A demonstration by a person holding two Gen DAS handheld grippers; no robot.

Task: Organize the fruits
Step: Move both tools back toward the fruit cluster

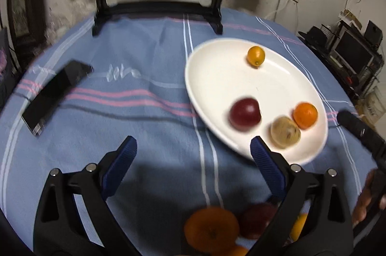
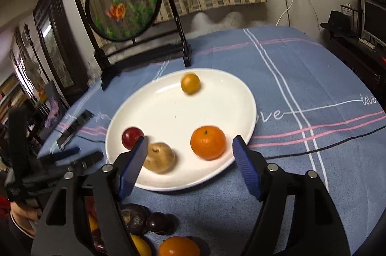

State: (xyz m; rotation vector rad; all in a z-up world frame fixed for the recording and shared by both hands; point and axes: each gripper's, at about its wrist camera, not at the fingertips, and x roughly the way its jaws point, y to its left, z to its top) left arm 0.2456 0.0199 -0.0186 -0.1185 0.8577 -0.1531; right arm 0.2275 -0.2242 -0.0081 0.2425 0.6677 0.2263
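A white plate lies on the blue cloth and holds a small yellow-orange fruit, a dark red fruit, a tan fruit and an orange. My left gripper stands open over the cloth at the plate's near left edge, nothing between its fingers. My right gripper is open just short of the plate's near rim, with the orange beyond its gap and untouched. Loose fruits lie near the table's front.
A black phone lies on the cloth left of the plate. A round framed fish picture on a black stand stands at the table's back. The other gripper shows at each view's edge.
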